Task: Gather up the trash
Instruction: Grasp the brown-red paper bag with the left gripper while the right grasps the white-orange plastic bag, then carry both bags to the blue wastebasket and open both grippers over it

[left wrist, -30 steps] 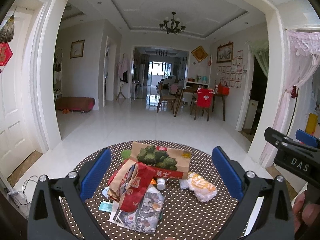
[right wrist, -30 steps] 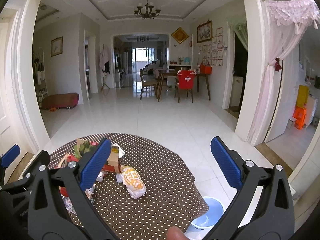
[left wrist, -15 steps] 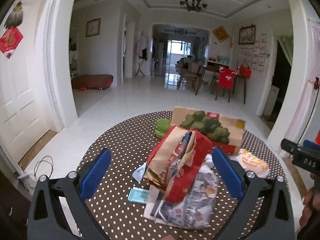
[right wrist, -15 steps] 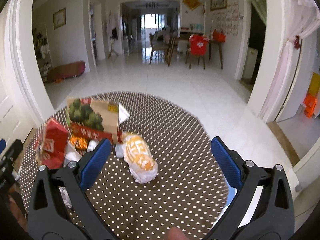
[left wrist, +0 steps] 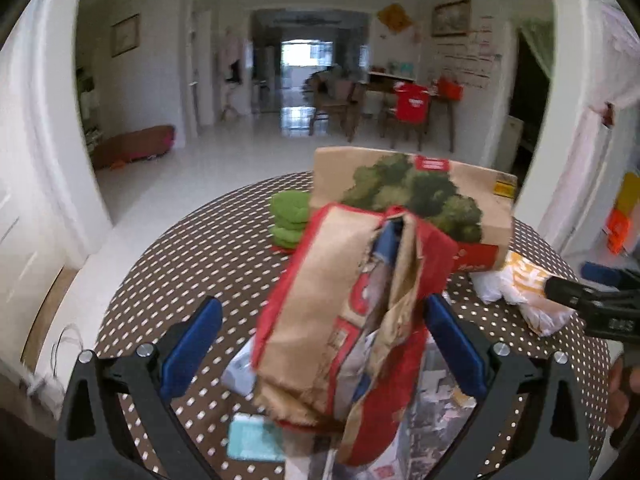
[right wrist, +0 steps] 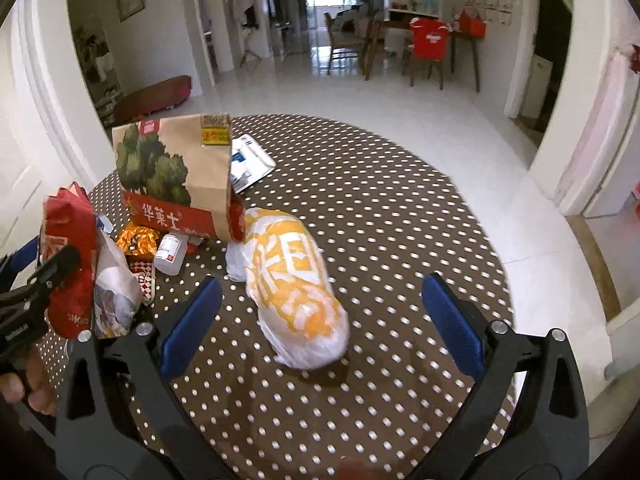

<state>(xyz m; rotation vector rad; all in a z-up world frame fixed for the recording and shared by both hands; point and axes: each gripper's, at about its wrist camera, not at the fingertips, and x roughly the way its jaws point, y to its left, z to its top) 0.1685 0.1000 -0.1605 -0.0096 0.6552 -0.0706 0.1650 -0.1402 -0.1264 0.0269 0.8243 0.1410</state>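
A round table with a brown polka-dot cloth [right wrist: 400, 208] holds trash. My left gripper [left wrist: 320, 344] is open, its jaws on either side of a crumpled red and brown paper bag [left wrist: 344, 312], not touching it. A big brown paper bag with a tree print [left wrist: 420, 196] stands behind it. My right gripper [right wrist: 320, 324] is open around a white and orange plastic bag [right wrist: 296, 288] lying on the cloth. The red paper bag also shows in the right wrist view [right wrist: 68, 256] at far left, beside the tree-print bag [right wrist: 176, 176].
Green round pads [left wrist: 290, 220] lie at the table's far side. A printed paper sheet [left wrist: 436, 428] and a teal card [left wrist: 252, 440] lie under the red bag. A small white bottle [right wrist: 170, 252], a gold wrapper [right wrist: 138, 240] and a white leaflet [right wrist: 248, 162] lie near the tree-print bag.
Both grippers moved forward and down toward the table. The red paper bag now sits between my left jaws, and the white and orange bag between my right jaws.
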